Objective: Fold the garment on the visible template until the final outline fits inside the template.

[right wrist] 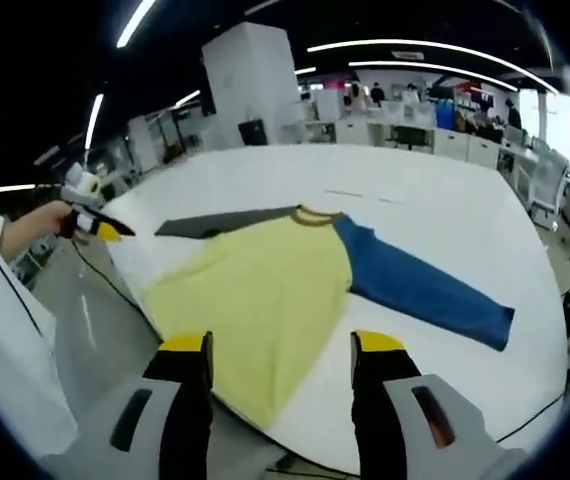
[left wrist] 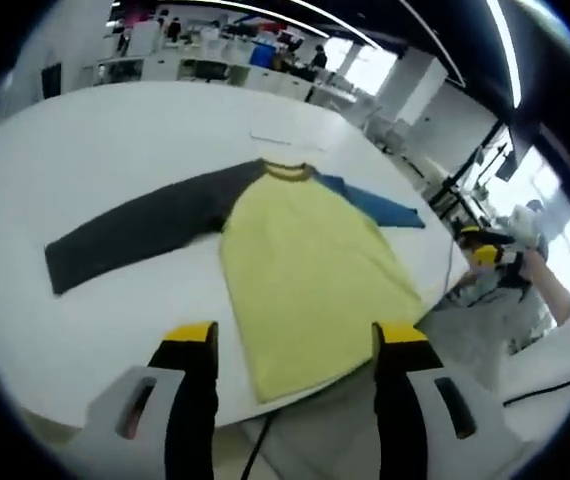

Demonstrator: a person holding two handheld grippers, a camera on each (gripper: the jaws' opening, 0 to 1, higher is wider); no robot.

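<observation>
**Shirt lies flat, both claws held off it**

On the white surface (left wrist: 95, 150) a long-sleeved shirt (left wrist: 305, 270) lies spread out flat, its yellow body toward the near edge and its collar (left wrist: 287, 171) pointing away across the room. One sleeve is dark grey (left wrist: 135, 228) and stretches out straight to the side; the other is blue (left wrist: 375, 203) and runs off the opposite way. The hem of the yellow body reaches the rim of the surface, and in the right gripper view it seems to hang slightly over the edge.

The left claw (left wrist: 295, 350) hangs in front of the hem with its two yellow-tipped black jaws spread wide apart, nothing between them. The right claw (right wrist: 280, 360) is likewise spread, its jaws empty and held off the near corner of the shirt (right wrist: 265, 290), with the blue sleeve (right wrist: 425, 290) lying out to one side and the grey sleeve (right wrist: 220, 222) to the other.

In the left gripper view the right claw (left wrist: 487, 250) shows off beside the surface, held in a hand. In the right gripper view the left claw (right wrist: 90, 212) shows the same way, gripped by a hand (right wrist: 35, 228) with a white sleeve (right wrist: 5, 340) below it.

Two faint thin marks (right wrist: 360, 196) lie on the surface beyond the collar; I cannot tell what they are. Desks and a white pillar (right wrist: 250, 85) stand in the background.
</observation>
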